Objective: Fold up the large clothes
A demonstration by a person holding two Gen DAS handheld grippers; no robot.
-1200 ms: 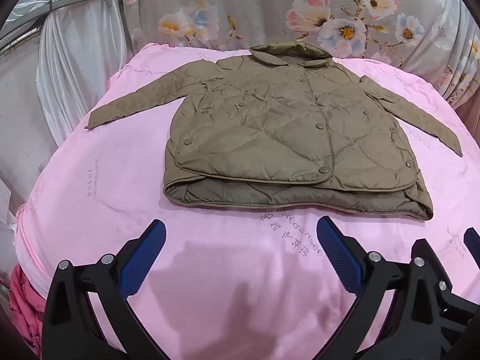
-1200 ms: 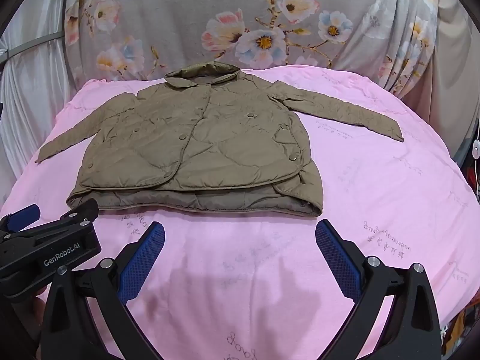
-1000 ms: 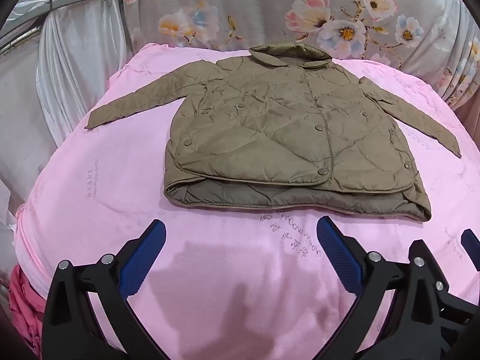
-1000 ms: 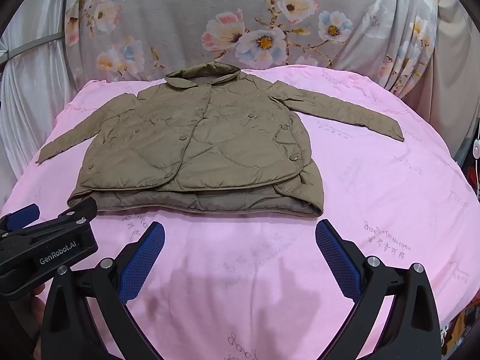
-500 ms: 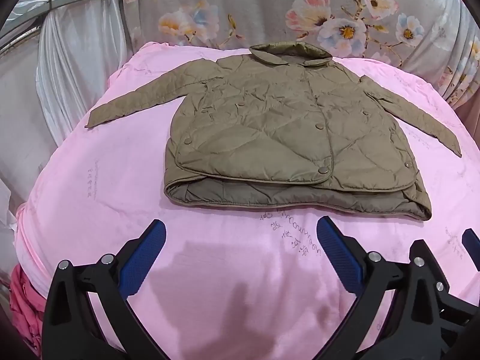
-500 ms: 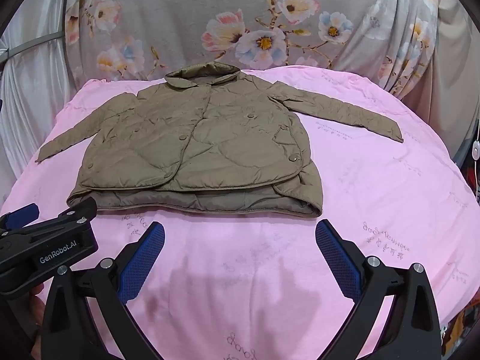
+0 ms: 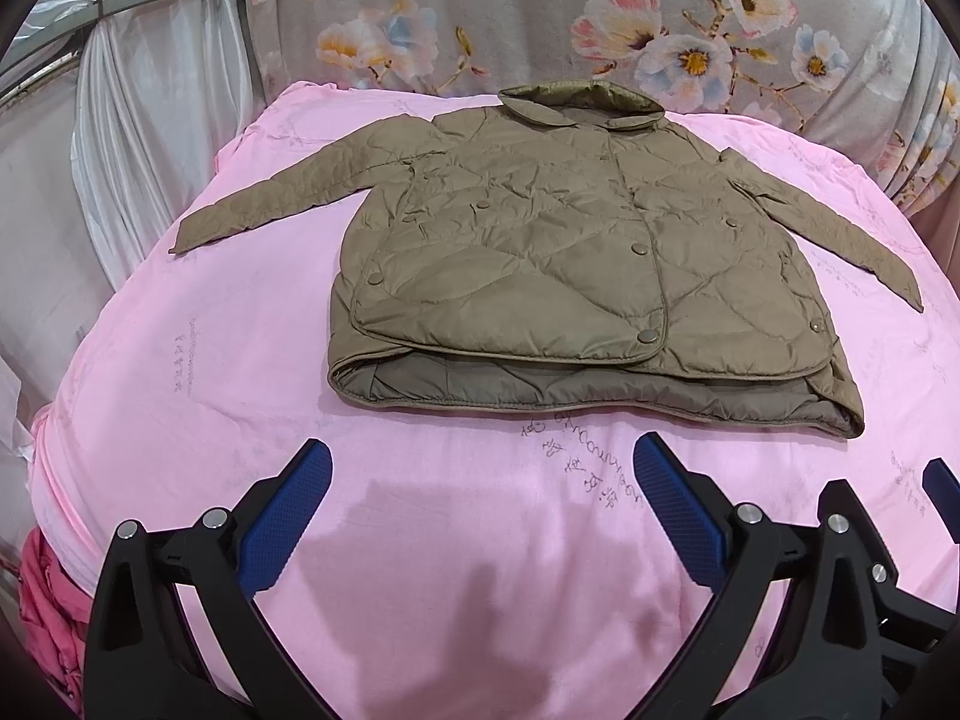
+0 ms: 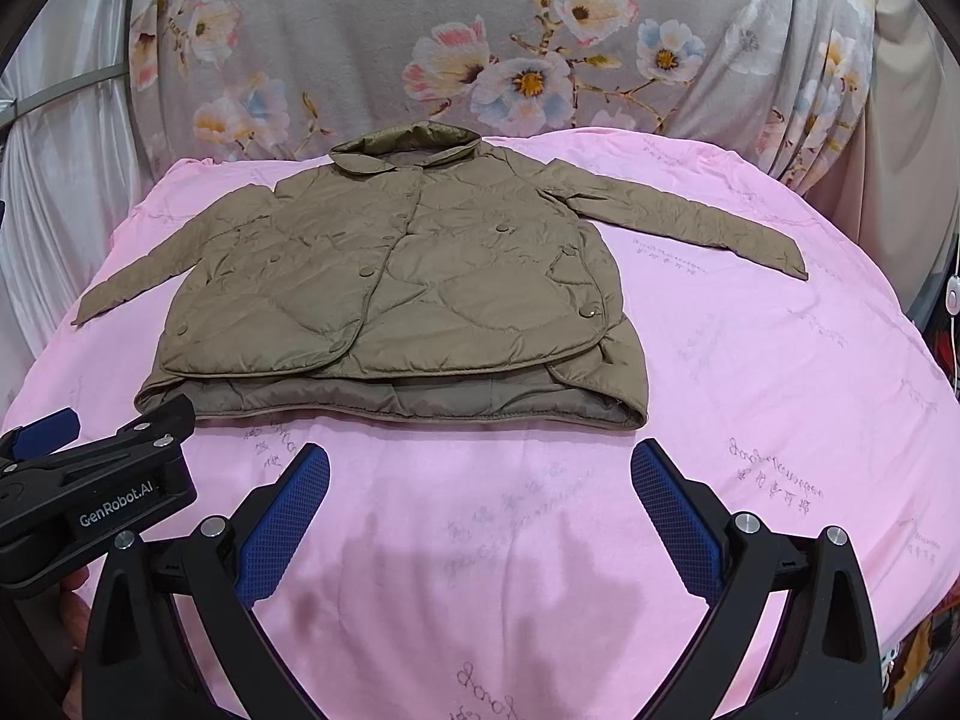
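An olive quilted jacket (image 7: pixel 558 264) lies flat, front up, on a pink cloth-covered surface (image 7: pixel 180 372), collar away from me, both sleeves spread outward. It also shows in the right wrist view (image 8: pixel 408 294). My left gripper (image 7: pixel 480 480) is open and empty, hovering over bare pink cloth in front of the jacket's hem. My right gripper (image 8: pixel 477 480) is open and empty, also short of the hem. The left gripper's body (image 8: pixel 90 492) shows at the left of the right wrist view.
A grey floral curtain (image 8: pixel 510 60) hangs behind the surface. White drapes (image 7: pixel 120 120) hang at the left. A crumpled pink-red cloth (image 7: pixel 48 612) lies below the surface's left edge. The pink surface (image 8: pixel 780 420) falls away at its rounded edges.
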